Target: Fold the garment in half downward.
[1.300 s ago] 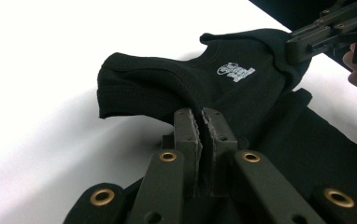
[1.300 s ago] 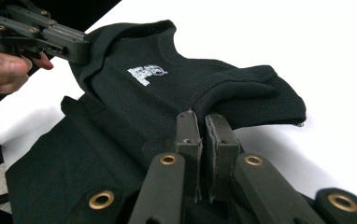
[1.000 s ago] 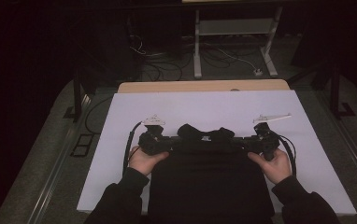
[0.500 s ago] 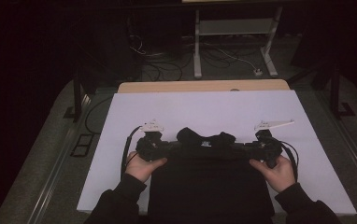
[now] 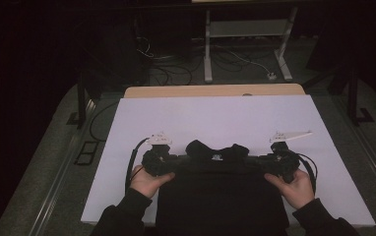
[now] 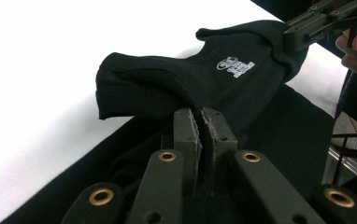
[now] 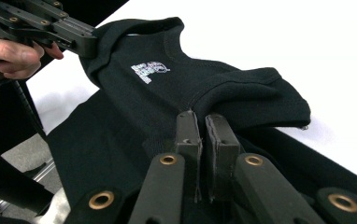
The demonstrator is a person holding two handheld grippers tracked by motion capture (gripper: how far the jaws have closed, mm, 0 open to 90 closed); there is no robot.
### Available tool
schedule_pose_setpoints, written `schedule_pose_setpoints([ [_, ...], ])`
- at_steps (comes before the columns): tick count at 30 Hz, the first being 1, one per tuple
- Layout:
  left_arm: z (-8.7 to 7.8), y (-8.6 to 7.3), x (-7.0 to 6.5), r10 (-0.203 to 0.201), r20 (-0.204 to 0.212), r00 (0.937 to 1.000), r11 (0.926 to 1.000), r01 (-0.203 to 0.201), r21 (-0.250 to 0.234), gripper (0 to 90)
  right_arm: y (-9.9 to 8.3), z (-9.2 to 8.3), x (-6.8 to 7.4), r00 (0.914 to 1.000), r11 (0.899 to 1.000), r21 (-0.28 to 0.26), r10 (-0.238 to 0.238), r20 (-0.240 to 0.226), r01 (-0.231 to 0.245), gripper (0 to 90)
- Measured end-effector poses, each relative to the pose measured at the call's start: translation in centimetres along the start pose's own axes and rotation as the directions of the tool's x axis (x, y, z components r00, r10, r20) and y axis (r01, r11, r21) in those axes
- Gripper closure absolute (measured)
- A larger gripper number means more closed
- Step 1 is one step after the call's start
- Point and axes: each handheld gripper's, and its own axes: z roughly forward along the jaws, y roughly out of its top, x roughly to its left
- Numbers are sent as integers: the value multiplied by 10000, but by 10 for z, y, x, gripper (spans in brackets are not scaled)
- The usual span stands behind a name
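A black shirt [image 5: 219, 196] lies on the white table cover [image 5: 225, 118], at the side near the person, and its lower part hangs over the near edge of the table. The top part of the shirt is lifted from the cover and stretched between the two grippers, with the collar [image 5: 217, 149] in the middle.

The left gripper [image 5: 169, 162] is held in the left hand [image 5: 146, 179] at the left shoulder of the shirt. In the left gripper view the two black jaws are pressed together, and a fold of the black cloth [image 6: 200, 88] is clamped between them. The small white label [image 6: 235, 66] inside the collar is seen beyond the jaws, and farther off the other gripper [image 6: 307, 28] bites the opposite shoulder.

The right gripper [image 5: 262, 162] is held in the right hand [image 5: 297, 187] at the right shoulder of the shirt. In the right gripper view its jaws are also together, clamped on the cloth [image 7: 223, 93] near the sleeve. The white label [image 7: 151, 71] shows there too, and the left gripper [image 7: 81, 39] grips the far shoulder.

Both grippers are at about the same height above the cover, well apart from each other, and the cloth between them is almost tight. A strip of wooden table [image 5: 186, 91] shows behind the cover
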Motion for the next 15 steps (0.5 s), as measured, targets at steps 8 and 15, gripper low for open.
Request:
schedule_pose_setpoints([
  [8, -6, -4, -8, -16, 242, 9997, 10000, 15, 40, 837, -4, -3, 8, 9999, 9999, 74, -137, -97, 138, 837],
  [15, -10, -11, -14, 41, 342, 9994, 9999, -46, 152, 837, -8, -5, 15, 9994, 9995, 171, -277, -186, 280, 837],
])
